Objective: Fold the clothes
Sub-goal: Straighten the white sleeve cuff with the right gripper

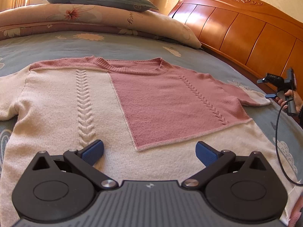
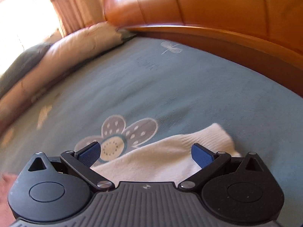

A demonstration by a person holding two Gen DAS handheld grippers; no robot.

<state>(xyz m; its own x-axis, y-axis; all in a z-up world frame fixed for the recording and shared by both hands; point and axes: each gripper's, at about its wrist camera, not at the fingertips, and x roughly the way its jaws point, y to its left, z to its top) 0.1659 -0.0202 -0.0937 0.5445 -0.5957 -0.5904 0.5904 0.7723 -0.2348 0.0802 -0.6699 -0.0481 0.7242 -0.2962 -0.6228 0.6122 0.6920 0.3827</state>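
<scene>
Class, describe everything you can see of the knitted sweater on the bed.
The sweater is a soft-looking knit in cream and dusty pink, with a ribbed pink round neckline and raised cable braids. It lies spread flat, unfolded, on the blue-grey bedspread. Both sleeves are out sideways. The open left gripper hovers over its lower body.

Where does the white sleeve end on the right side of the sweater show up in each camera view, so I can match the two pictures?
Left wrist view: the white sleeve cuff lies at the far right, beside the open right gripper.
Right wrist view: the same cuff lies at bottom centre-right, just ahead of and between the open fingers.
Shared landmark: the wooden headboard, beyond the blue bedsheet in both.
</scene>
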